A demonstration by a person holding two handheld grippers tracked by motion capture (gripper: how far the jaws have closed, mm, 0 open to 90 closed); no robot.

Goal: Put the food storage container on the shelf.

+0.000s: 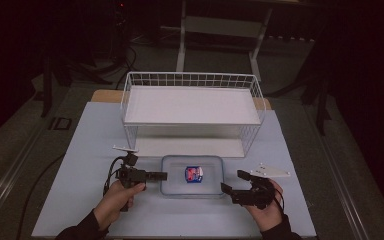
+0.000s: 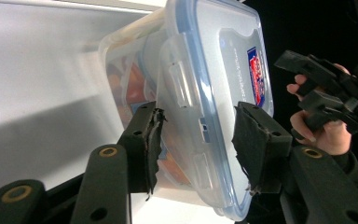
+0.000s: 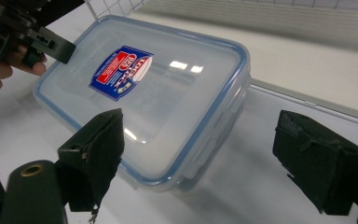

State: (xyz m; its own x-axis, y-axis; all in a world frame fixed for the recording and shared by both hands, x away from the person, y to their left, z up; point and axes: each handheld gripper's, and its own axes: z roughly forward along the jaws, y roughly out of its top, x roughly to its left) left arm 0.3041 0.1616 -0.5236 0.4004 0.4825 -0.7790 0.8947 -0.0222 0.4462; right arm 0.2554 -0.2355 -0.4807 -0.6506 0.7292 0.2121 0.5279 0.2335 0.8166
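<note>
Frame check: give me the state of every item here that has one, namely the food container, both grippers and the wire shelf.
Food container: lid on, lying flat on the table, sticker up.
Left gripper: jaws either side of the container's end; whether the pads press on it cannot be told.
Right gripper: open, jaws wide, just short of the container.
Wire shelf: upright behind the container, both tiers bare.

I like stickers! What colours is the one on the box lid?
Blue, red and white sticker, clearest in the right gripper view.

Clear glossy plastic box [image 3: 168, 93] — white wire rack [image 1: 192, 107], matt tabletop [image 1: 80, 165].
</note>
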